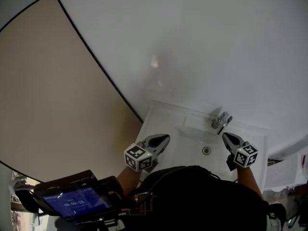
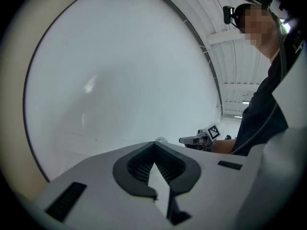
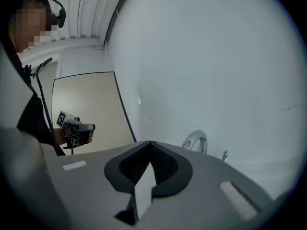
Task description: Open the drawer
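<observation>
While the left tongs (image 1: 166, 138) hang pinched together and empty over the washbasin's (image 1: 190, 143) left edge, the tap (image 1: 221, 120) stands at its back edge with the right tongs (image 1: 224, 136), likewise closed on nothing, just before it; I can't see the drawer.

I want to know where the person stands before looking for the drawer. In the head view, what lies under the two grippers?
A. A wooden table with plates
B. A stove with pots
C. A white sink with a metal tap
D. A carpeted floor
C: the left gripper and the right gripper hang over a white sink with a metal tap and a round drain.
</observation>
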`<state>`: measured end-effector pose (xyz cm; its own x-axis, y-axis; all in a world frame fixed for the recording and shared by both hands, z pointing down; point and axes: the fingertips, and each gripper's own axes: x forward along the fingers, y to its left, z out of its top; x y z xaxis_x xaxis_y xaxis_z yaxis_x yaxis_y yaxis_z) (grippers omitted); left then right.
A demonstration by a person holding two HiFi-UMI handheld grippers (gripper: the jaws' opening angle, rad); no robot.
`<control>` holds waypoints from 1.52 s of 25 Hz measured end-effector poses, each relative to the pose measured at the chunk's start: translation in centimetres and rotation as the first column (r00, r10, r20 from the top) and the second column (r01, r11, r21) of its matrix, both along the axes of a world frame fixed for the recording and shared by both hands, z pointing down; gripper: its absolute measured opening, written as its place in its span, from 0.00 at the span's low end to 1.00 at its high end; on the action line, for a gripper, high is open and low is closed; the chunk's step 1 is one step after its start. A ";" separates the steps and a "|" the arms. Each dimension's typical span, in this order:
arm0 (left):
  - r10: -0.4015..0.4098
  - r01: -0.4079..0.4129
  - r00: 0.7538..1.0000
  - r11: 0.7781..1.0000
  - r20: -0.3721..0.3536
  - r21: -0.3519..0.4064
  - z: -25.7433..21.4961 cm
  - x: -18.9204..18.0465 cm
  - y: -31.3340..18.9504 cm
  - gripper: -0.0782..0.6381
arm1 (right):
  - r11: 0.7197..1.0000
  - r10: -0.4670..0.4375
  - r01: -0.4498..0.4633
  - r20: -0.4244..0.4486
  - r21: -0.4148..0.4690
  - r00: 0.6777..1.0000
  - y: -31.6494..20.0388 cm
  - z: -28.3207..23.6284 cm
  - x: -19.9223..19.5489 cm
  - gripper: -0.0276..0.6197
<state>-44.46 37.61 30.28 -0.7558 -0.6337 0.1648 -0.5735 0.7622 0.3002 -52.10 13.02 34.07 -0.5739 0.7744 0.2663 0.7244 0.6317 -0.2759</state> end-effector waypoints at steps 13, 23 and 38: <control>0.065 -0.066 0.998 0.997 -0.025 -0.029 0.3 -3.1 1.3 0.10 | 0.999 0.040 -0.040 -0.031 -0.021 0.999 1.8 1.6 -2.3 0.04; 0.320 -0.314 0.944 0.946 -0.075 0.080 5.5 -8.4 3.9 0.10 | 0.973 0.220 -0.214 -0.078 0.081 0.972 6.2 2.9 -2.2 0.04; 0.297 -0.293 0.951 0.954 -0.082 0.060 4.7 -6.7 -1.2 0.10 | 0.991 0.132 -0.131 -0.008 0.033 0.991 4.6 1.7 -1.9 0.04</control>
